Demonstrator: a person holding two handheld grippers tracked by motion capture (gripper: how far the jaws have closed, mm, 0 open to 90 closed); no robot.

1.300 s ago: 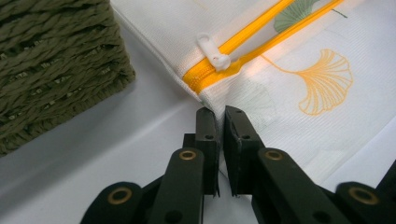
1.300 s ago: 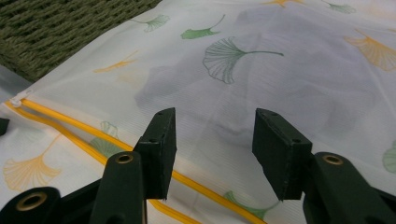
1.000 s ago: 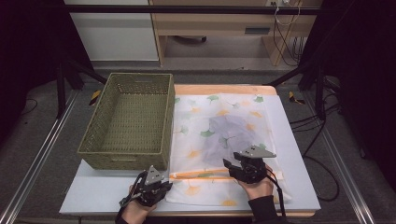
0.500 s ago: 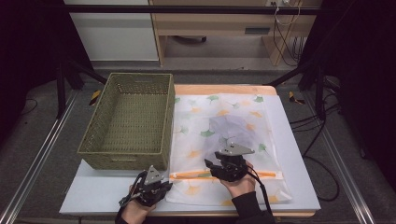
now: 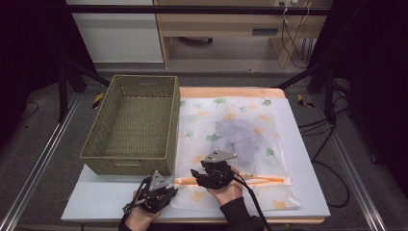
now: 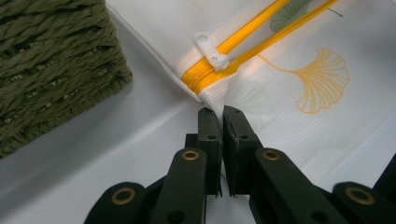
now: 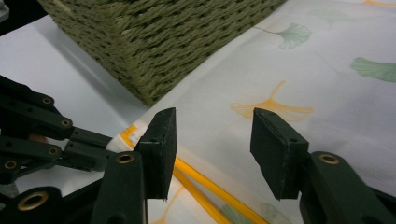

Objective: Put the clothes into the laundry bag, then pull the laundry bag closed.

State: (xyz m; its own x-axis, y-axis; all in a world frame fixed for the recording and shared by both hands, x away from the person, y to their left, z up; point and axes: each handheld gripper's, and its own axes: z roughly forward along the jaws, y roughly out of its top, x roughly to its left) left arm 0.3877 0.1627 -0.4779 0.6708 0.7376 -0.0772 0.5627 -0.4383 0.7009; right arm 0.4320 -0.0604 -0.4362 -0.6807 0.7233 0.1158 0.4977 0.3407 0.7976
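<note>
High view showed the right gripper (image 5: 196,174) had slid left along the bag's (image 5: 240,139) zipper (image 5: 262,180), jaws open, nearing the pull (image 6: 211,49); the left gripper (image 6: 221,114) pinched the bag's corner beside the basket (image 5: 132,127), readying unzipping.

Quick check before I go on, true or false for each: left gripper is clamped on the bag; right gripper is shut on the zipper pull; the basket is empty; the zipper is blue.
1. The left gripper is clamped on the mesh bag: true, at its corner.
2. The right gripper is shut on the zipper pull: false, its jaws stand open above the orange zipper.
3. The wicker basket is empty: true.
4. The zipper is blue: false, it is orange.
</note>
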